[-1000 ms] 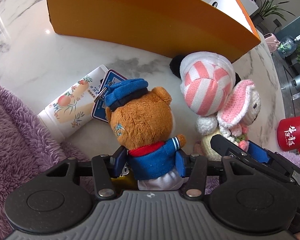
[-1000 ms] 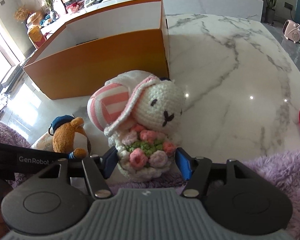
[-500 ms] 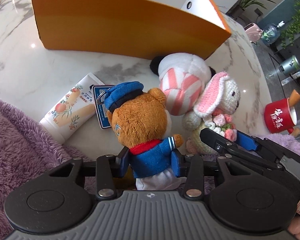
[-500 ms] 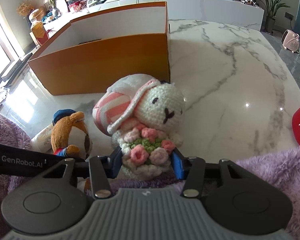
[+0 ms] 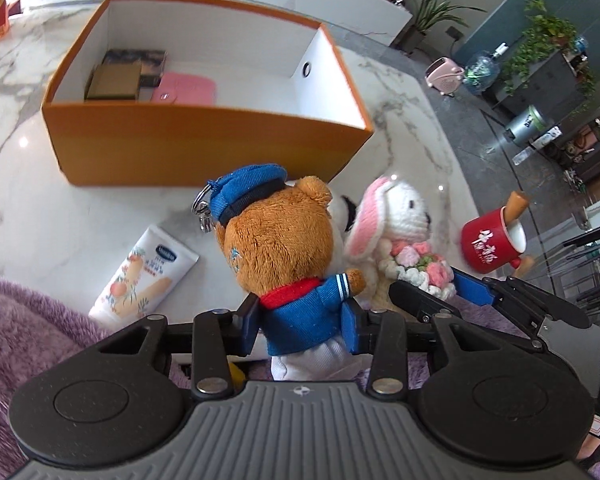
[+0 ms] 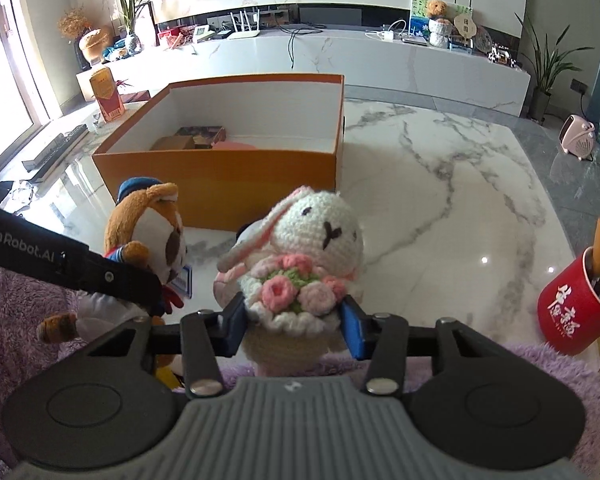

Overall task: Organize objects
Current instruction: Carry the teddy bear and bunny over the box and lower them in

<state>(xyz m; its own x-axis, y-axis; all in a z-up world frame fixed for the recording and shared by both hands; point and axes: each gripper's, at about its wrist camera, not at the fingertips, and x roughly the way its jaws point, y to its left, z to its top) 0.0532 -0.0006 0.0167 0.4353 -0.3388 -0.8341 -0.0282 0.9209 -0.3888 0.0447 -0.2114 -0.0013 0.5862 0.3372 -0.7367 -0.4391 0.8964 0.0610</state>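
My left gripper [image 5: 300, 326] is shut on a brown bear plush [image 5: 284, 248] with a blue cap and jacket, held above the marble table. My right gripper [image 6: 294, 326] is shut on a white crochet bunny [image 6: 316, 240] with pink flowers, also lifted. The bunny shows in the left wrist view [image 5: 400, 220], the bear in the right wrist view [image 6: 148, 232]. An open orange box [image 5: 204, 144] stands ahead and holds a brown box [image 5: 114, 84] and a pink item [image 5: 186, 88]. A striped pink-and-white plush [image 6: 230, 288] is mostly hidden behind the bunny.
A hand cream tube [image 5: 144, 276] lies on the marble table [image 6: 440, 184] at the left. A red mug [image 6: 576, 304] with a wooden handle stands at the right. A purple fluffy mat [image 5: 24, 332] covers the near edge.
Both grippers have closed on their plush toys and lifted them up. The view has risen, so the inside of the orange box now shows.
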